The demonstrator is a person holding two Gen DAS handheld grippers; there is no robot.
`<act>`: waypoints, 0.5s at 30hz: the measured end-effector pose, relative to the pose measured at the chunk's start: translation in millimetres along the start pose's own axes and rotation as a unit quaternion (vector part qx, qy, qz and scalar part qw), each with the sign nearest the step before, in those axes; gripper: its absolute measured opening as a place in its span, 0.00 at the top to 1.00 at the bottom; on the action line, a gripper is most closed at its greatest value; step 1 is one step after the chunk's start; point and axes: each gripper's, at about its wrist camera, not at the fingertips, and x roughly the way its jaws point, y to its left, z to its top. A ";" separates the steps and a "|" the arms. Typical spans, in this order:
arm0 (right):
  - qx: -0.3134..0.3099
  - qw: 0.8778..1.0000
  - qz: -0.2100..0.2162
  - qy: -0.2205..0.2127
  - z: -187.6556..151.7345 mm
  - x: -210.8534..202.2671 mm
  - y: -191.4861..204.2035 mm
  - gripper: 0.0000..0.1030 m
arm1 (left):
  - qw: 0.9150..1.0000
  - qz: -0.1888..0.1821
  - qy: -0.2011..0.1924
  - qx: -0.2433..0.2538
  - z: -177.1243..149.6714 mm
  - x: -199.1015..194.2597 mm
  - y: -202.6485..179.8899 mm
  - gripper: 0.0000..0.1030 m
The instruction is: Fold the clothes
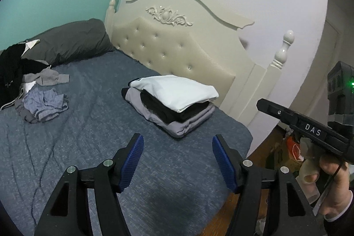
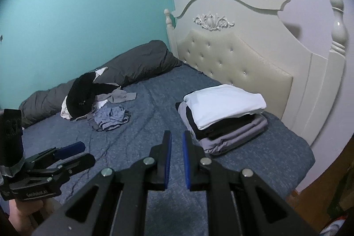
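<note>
the folded clothes stack point(image 1: 172, 105) lies on the bed point(image 1: 88, 147) beyond both grippers, touching none; left gripper point(image 1: 178, 147) open and empty, right gripper point(image 2: 177, 143) nearly closed, empty.

Folded stack point(image 2: 223, 114) lies on the bed point(image 2: 154, 147) near the headboard point(image 2: 243, 63); loose clothes point(image 2: 99, 107) lie left.

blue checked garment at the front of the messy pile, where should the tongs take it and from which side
Grip the blue checked garment at its raised, crumpled folds on the near edge, coming from the open bedspread side. It lies at the front of the unfolded pile, apart from the black garment behind, so a near-side pinch should lift it alone.
</note>
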 end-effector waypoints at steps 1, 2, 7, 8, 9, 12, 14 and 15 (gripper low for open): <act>0.003 1.000 0.000 -0.001 -1.4 -4.7 0.3 0.91 | 1.000 0.000 -0.001 0.001 -0.3 -2.6 -1.8 0.33; 0.003 1.000 -0.001 -0.001 -2.7 -8.8 0.6 0.91 | 1.000 0.000 -0.003 0.001 -0.9 -6.1 -4.1 0.33; 0.004 1.000 -0.009 -0.005 -9.3 -29.1 0.2 0.91 | 1.000 0.002 -0.009 0.004 -6.2 -21.4 -12.5 0.31; 0.004 1.000 -0.010 -0.005 -10.5 -32.8 0.1 0.91 | 1.000 0.002 -0.010 0.004 -7.5 -24.0 -13.8 0.30; 0.004 1.000 -0.012 -0.006 -11.6 -36.2 -0.2 0.91 | 1.000 0.002 -0.010 0.004 -8.6 -25.9 -15.1 0.30; 0.003 1.000 -0.016 -0.006 -16.5 -45.8 0.1 0.91 | 1.000 0.001 -0.011 0.005 -12.2 -32.5 -19.6 0.29; 0.001 1.000 -0.019 -0.008 -21.2 -53.7 1.2 0.91 | 1.000 0.001 -0.011 0.008 -14.5 -36.4 -23.5 0.29; 0.001 1.000 -0.020 -0.009 -23.5 -57.0 1.5 0.91 | 1.000 0.001 -0.011 0.010 -15.6 -38.4 -25.4 0.29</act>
